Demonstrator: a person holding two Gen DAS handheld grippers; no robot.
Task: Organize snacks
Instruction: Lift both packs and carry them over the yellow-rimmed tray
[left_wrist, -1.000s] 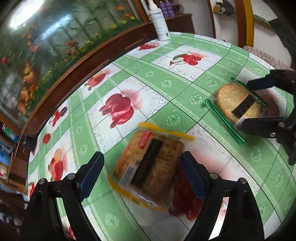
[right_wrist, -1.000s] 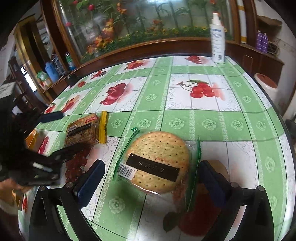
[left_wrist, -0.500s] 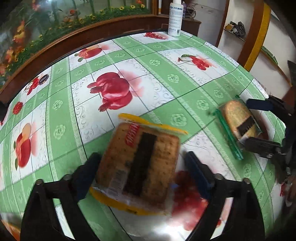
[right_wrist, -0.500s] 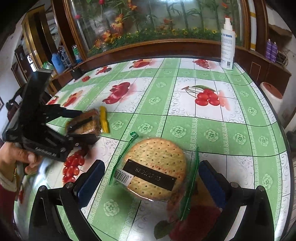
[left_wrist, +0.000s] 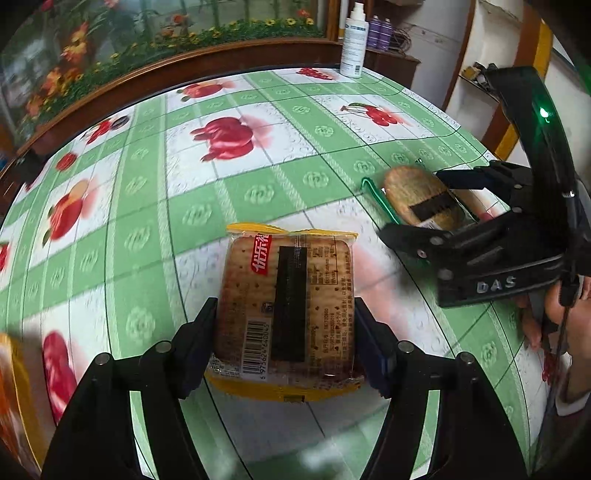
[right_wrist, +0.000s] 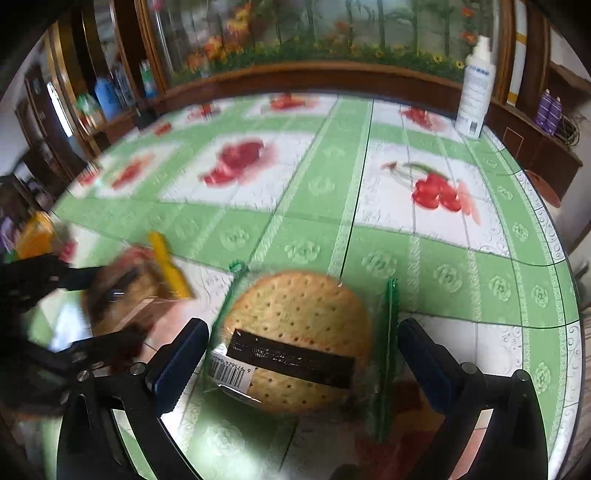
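Square cracker pack (left_wrist: 286, 314), yellow-edged: clamped between the pads of the left hand-held gripper (left_wrist: 284, 343). Round cracker pack (right_wrist: 295, 339), green-edged: lain on the surface (right_wrist: 325, 192) between the spread, released fingers of the right hand-held gripper (right_wrist: 299, 365). White spray bottle (right_wrist: 474, 88): stood at the far edge.

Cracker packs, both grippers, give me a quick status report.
Left gripper shut on yellow square cracker pack. Right gripper open, straddling green round cracker pack on tablecloth. Nothing between them.

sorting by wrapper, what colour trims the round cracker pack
Green, on the round cracker pack, clearest in the right wrist view.
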